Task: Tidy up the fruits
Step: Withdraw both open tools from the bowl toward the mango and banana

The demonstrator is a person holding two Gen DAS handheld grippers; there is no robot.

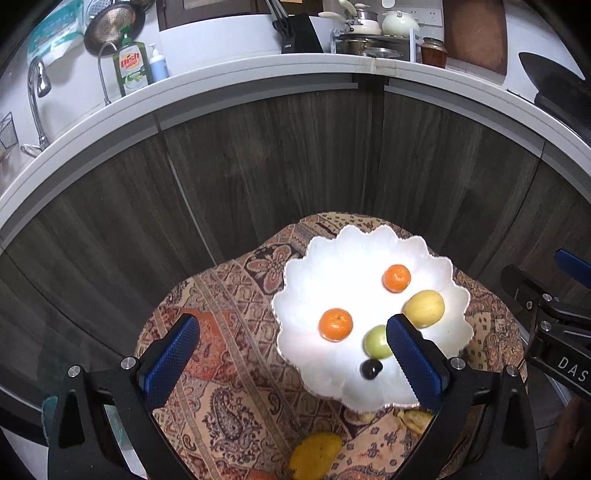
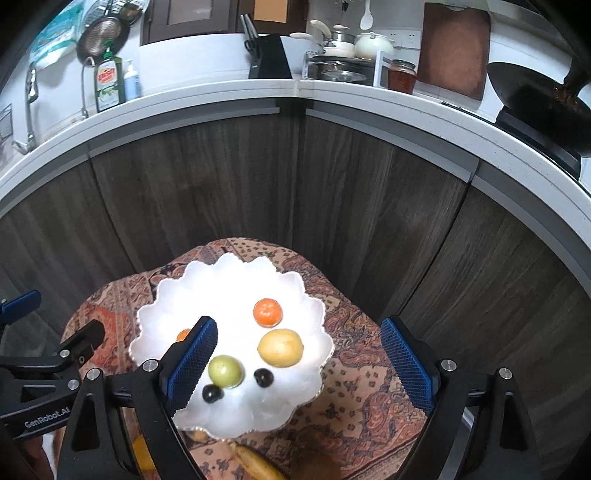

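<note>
Kitchen corner: white counter w/ dish soap (image 1: pixel 131 68), knife block (image 1: pixel 301 35) and pots along the back, dark wood cabinet fronts below. In front stood a small table under a paisley cloth (image 1: pixel 229 369).

Left gripper (image 1: pixel 291 360) hung over the cloth's left half, fingers wide apart, nothing between them. The scalloped white bowl (image 1: pixel 325 266) sat toward the cloth's far right side. In it, left to right: a tangerine (image 1: pixel 335 324), a green fruit (image 1: pixel 376 341) w/ a dark grape (image 1: pixel 371 368) just beside it, a second tangerine (image 1: pixel 396 278), a yellow lemon-like fruit (image 1: pixel 424 308). Right gripper (image 2: pixel 299 360) hung over the bowl's right part, fingers also apart and empty.

Still loose at the cloth's near edge: a yellow mango-like fruit (image 1: pixel 314 456), below and between the left fingers, long axis slanting up to the right, and a banana (image 2: pixel 258 465) nearer the right gripper, mostly cut off. Probably the left hand is better placed for the mango; fingers would need to straddle its short axis.
</note>
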